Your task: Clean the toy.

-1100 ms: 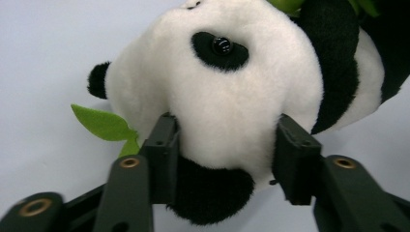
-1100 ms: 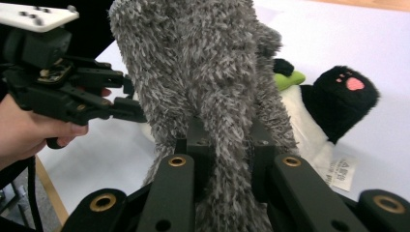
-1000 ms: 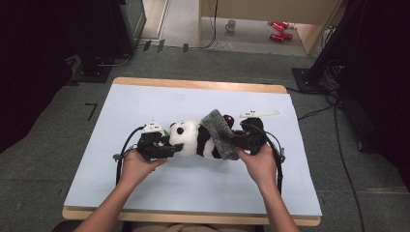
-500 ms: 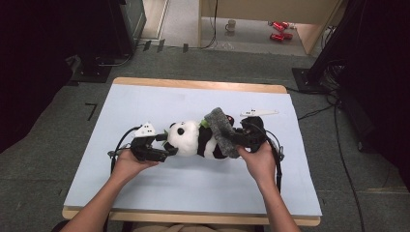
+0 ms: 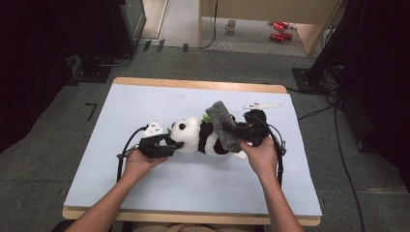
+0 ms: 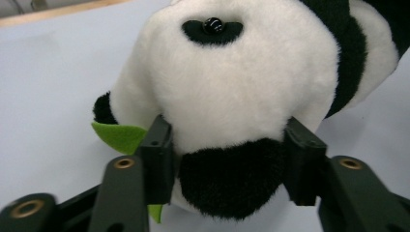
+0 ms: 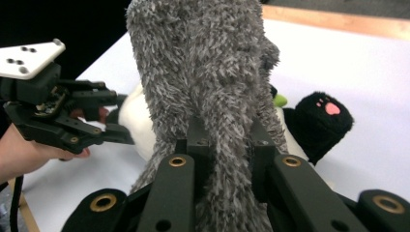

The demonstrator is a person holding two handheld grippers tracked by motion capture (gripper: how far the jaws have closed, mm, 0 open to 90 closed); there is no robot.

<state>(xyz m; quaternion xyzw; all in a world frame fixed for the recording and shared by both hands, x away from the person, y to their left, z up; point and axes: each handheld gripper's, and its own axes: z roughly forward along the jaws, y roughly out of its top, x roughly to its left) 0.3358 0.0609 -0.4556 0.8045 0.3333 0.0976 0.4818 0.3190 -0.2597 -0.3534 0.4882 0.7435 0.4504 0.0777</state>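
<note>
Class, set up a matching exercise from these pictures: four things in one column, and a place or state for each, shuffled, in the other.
1. panda
2. grey cloth
3. left hand-held gripper
4. right hand-held gripper

A. closed on the grey cloth
B. lying on the table
C. jaws have just been closing on the panda's head
D. draped over the panda

Pairs: 1-B, 2-D, 3-C, 4-A

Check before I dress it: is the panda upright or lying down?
Lying down: the panda rests lengthwise on the table, head toward the left gripper.
</note>
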